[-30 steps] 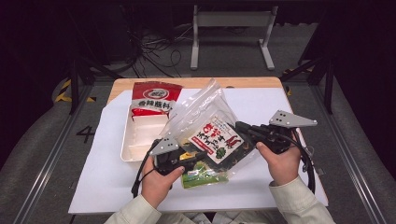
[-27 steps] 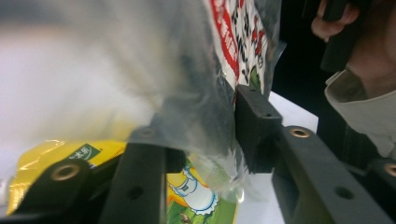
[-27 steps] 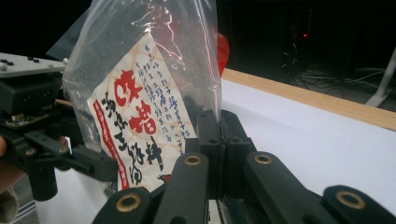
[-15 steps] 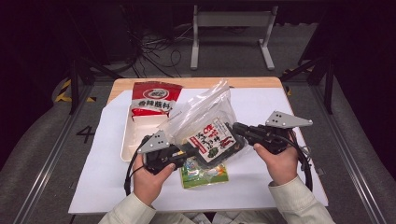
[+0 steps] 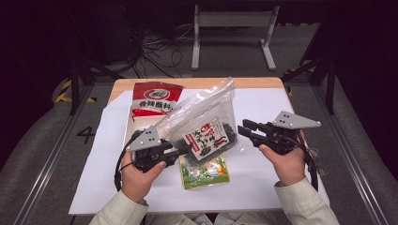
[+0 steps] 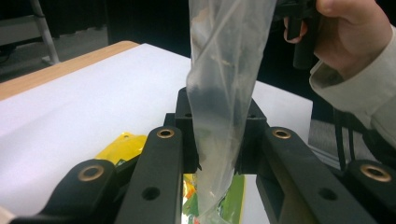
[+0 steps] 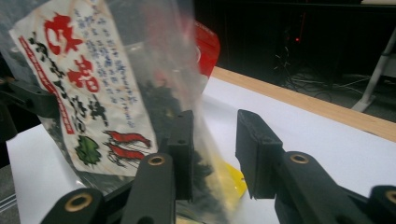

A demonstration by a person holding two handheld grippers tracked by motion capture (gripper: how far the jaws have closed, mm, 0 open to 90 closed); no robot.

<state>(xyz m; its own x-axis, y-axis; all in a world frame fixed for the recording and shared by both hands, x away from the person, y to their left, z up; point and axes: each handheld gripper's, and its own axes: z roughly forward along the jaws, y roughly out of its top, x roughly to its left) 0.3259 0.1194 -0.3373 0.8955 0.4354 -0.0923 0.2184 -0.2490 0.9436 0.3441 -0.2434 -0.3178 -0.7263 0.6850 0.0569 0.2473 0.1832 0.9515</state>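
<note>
clear bag [image 5: 206,124] with the seaweed packet [image 5: 209,138] inside is up off the table now, hanging from the left gripper [image 5: 180,151], which is clamped narrow on the bag's edge; in the left gripper view you can see the plastic [image 6: 224,93] pinched right between its jaws. compared with a second ago the bag sat lower and both grippers were on it. the left jaws have just been closing in on the film, and the right gripper [image 5: 246,130] has just been opening, with the bag's side [image 7: 196,121] loose in the gap in its own view, while from above its tips sit just beside the bag without pressing it. so i'd say the handover is basically done and the left side carries it alone. as for what's in what: the bag holds just that 1 packet with the red lettering and dark flakes, and its open top points up and away. the green and yellow packet [image 5: 206,171] lies flat on the white sheet [image 5: 281,187] right under the bag, still outside, and the red packet [image 5: 152,98] rests on the tray [image 5: 127,129] farther back. probably those 2 go in next.
</note>
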